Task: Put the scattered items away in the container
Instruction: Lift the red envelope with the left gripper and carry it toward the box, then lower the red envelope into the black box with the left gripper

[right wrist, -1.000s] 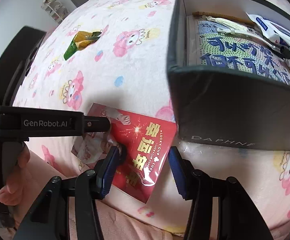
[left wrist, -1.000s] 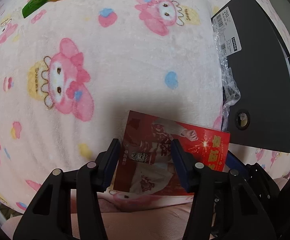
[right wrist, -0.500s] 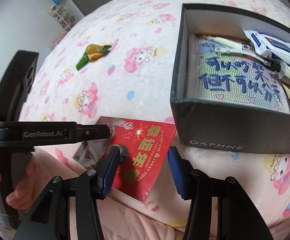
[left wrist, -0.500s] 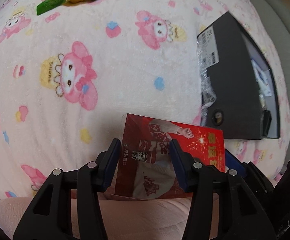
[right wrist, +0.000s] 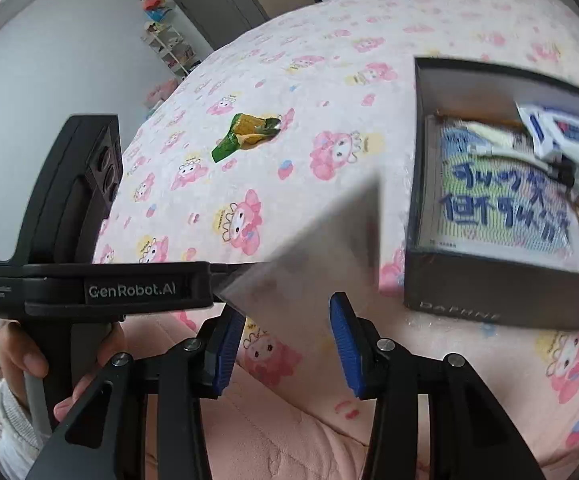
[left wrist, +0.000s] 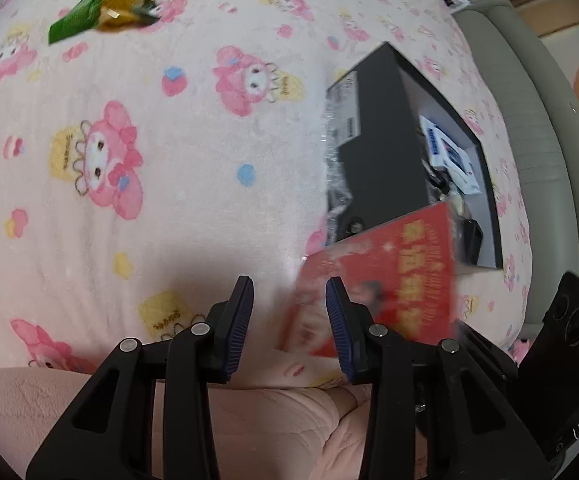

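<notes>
A red packet (left wrist: 401,280) with gold lettering is lifted off the bed, blurred, to the right of my left gripper (left wrist: 289,316), whose jaws stand apart with nothing between them. In the right wrist view the packet's grey back (right wrist: 321,256) hangs in the air, its lower part in front of my open right gripper (right wrist: 287,332); what holds it is not clear. The black box (right wrist: 489,292) with several items inside sits at the right, also in the left wrist view (left wrist: 381,160). A green and yellow snack wrapper (right wrist: 245,136) lies far off on the bed.
The pink cartoon-print blanket (left wrist: 149,160) covers the bed. A grey padded bed edge (left wrist: 537,140) runs along the right. The left gripper's body and the hand on it fill the left of the right wrist view (right wrist: 89,288). A door and shelves stand beyond the bed.
The red packet has come up off the blanket and swung right toward the box, leaving the left gripper's jaws. Both cameras have risen and tilted up.
</notes>
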Tool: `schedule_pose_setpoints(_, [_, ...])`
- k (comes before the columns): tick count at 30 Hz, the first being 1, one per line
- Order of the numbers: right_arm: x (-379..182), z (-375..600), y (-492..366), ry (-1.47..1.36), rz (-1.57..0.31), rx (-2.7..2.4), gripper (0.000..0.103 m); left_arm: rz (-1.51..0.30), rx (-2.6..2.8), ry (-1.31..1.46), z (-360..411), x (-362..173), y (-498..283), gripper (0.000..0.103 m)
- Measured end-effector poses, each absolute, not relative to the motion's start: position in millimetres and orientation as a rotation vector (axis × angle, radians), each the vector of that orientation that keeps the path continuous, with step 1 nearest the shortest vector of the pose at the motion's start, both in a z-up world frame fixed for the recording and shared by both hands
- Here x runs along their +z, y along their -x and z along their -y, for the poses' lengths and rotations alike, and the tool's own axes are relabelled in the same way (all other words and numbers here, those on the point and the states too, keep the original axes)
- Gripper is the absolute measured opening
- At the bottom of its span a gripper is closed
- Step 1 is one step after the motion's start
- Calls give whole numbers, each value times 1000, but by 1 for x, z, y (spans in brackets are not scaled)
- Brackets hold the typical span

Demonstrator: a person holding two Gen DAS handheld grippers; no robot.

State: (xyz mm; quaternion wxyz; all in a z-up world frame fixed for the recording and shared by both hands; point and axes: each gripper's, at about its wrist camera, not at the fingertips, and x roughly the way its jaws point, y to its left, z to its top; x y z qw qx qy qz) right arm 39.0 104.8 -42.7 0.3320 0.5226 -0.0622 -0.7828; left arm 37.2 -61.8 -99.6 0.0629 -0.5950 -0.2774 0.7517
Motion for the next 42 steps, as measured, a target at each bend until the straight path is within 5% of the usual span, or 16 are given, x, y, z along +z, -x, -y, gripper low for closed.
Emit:
schedule_pose_setpoints(32, [-66, -220, -28, -1598, 340, -2363, 41, 815, 2030, 1901, 0, -159, -24, 39])
schedule_pose_setpoints(38, [-83, -217, -27, -1723, 277, -2380, 45, 799, 1994, 1920, -15, -170, -19, 53])
schedule_pose_setpoints(42, [-87, -217, -25, -1744, 278, -2379, 45, 769, 2012, 1924, -23, -173, -18, 54])
